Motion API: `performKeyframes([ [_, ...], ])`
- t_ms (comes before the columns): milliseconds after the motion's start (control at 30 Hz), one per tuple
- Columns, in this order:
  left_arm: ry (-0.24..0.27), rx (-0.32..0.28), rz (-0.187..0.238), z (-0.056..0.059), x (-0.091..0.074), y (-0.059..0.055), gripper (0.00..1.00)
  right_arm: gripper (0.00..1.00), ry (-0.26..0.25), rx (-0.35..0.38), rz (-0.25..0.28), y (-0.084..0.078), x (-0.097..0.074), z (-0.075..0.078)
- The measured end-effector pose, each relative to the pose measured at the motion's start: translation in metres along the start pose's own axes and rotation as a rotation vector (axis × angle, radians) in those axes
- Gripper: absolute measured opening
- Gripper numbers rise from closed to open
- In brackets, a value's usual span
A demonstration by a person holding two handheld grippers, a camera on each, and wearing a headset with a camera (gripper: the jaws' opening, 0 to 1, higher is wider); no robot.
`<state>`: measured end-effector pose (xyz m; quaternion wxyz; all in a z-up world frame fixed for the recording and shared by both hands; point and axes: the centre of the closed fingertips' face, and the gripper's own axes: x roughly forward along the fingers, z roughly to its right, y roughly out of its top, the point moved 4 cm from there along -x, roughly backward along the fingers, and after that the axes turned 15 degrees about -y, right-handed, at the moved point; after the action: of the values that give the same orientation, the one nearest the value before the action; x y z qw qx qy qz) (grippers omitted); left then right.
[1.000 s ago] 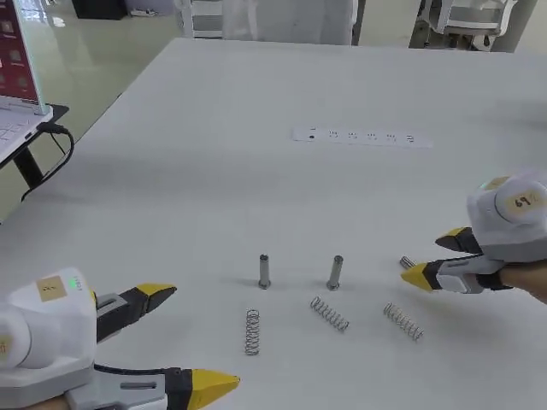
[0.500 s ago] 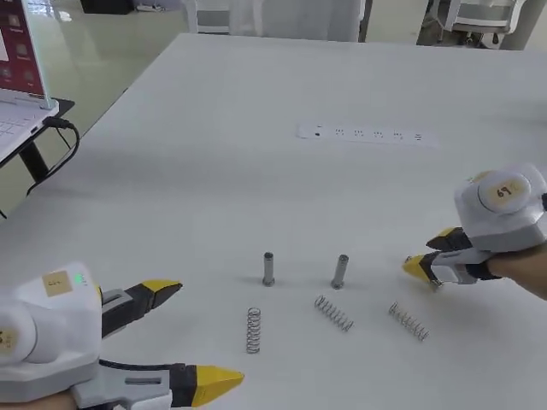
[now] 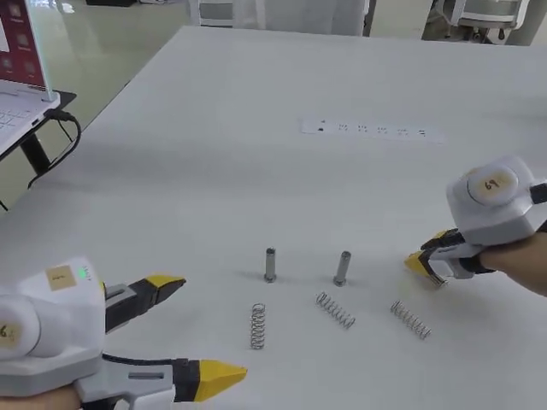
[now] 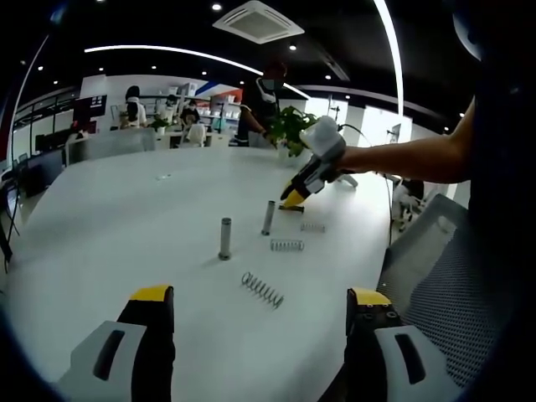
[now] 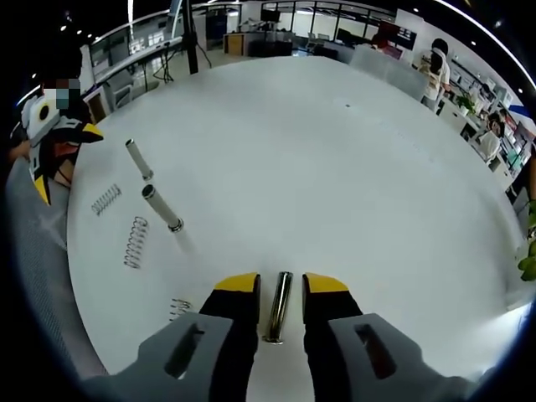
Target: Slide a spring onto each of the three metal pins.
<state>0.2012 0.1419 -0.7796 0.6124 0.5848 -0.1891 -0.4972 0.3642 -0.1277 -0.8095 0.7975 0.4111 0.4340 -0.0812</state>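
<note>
Two metal pins (image 3: 270,265) (image 3: 343,268) stand upright on the white table (image 3: 256,171). Three springs (image 3: 258,326) (image 3: 335,310) (image 3: 410,319) lie flat just in front of them. My right gripper (image 3: 425,263) hovers low to the right of the pins, shut on a third metal pin (image 5: 279,306) that lies lengthwise between its jaws. My left gripper (image 3: 195,329) is at the near left, open and empty. The left gripper view shows the pins (image 4: 225,239) (image 4: 268,218), the springs (image 4: 262,289) (image 4: 287,244) and the right gripper (image 4: 293,197) beyond them.
A white power strip (image 3: 372,131) lies flat farther back on the table. A laptop (image 3: 17,77) on a stand with a black cable sits off the table's left edge. Office chairs stand past the far edge.
The right gripper has drifted slightly and tipped down; the pin's end that stuck out of its jaws a second ago is now hidden in the head view. The left gripper stays open.
</note>
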Motion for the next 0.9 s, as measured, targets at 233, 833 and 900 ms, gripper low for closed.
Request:
performKeyframes([
  [233,0.004,-0.005,0.005,-0.0016,-0.0017,-0.0017,0.81,0.15,0.004,0.001,-0.037,-0.003,0.004,-0.0007],
  [833,0.006,-0.005,0.015,-0.0016,-0.0008,-0.0002,0.8,0.09,0.027,-0.002,-0.1,-0.0061,0.0086,-0.001],
  [900,0.007,-0.007,0.017,-0.0017,-0.0007,-0.0007,0.8,0.09,0.026,-0.004,-0.104,-0.0057,0.009,-0.0006],
])
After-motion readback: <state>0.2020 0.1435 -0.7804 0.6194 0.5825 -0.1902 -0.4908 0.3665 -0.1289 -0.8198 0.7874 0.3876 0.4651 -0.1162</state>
